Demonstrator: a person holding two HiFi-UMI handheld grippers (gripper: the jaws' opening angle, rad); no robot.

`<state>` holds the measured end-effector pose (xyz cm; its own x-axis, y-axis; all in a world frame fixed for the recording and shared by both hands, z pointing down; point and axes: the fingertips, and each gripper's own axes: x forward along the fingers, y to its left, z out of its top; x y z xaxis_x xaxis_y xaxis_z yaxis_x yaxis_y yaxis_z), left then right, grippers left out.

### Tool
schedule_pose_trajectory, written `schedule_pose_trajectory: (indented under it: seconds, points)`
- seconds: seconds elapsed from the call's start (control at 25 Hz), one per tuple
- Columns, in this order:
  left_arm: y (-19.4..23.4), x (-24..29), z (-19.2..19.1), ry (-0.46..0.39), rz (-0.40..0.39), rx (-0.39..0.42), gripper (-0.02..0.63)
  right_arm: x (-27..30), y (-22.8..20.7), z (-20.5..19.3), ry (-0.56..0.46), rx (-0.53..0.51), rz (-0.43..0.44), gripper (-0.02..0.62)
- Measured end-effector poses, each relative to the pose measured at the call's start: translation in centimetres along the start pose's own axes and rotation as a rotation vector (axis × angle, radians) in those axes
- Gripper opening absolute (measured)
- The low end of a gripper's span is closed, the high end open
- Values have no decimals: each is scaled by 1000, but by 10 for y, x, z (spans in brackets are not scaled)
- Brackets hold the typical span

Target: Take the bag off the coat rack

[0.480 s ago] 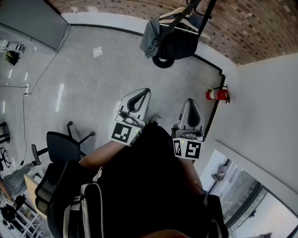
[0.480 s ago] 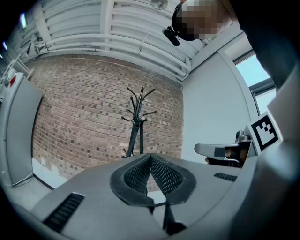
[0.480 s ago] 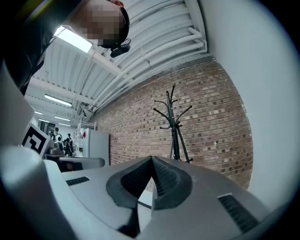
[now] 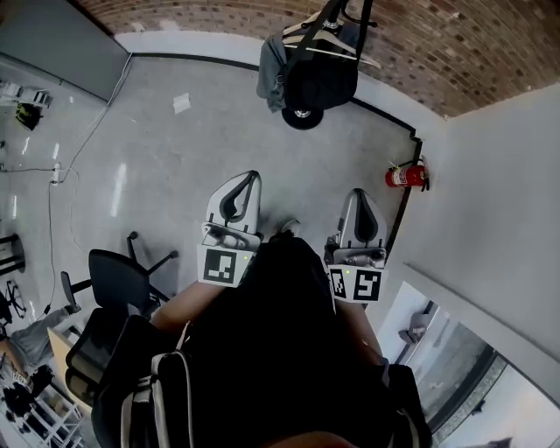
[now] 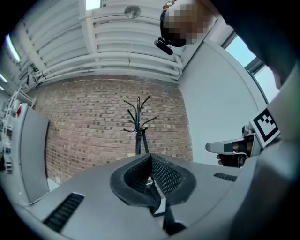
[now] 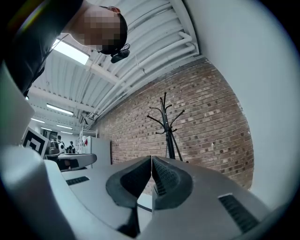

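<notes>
Head view, left gripper and right gripper level, side by side, dark bag hanging on coat rack well ahead of both, left gripper view, jaws closed together, empty, coat rack straight ahead, right gripper view, jaws closed together, empty, coat rack ahead.

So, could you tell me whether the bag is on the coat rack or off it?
On it: the head view shows the black bag hanging from the coat rack, next to a grey garment.
</notes>
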<state>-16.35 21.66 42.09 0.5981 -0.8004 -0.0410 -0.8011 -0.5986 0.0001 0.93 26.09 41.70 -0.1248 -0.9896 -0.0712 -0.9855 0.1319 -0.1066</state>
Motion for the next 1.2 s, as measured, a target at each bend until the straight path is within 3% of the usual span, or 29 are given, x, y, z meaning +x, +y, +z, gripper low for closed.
schedule_pose_trajectory:
  seconds: [0.2, 0.36, 0.56, 0.8, 1.0, 1.2]
  points:
    - [-22, -1, 10, -67, 28, -23, 18, -17, -22, -1, 4, 6, 26, 21]
    - [-38, 1, 6, -56, 34, -38, 18, -32, -38, -4, -5, 47, 22, 21]
    - [-47, 7, -2, -38, 42, -38, 18, -45, -49, -8, -10, 20, 19, 20]
    - [-60, 21, -4, -45, 25, -55, 18, -48, -88, -16, 3, 39, -88, 20]
    - [-58, 36, -11, -41, 14, -73, 18, -38, -99, -10, -1, 7, -94, 20]
    - [-55, 55, -17, -31, 8, -93, 18, -30, -108, -15, 9, 45, -108, 20]
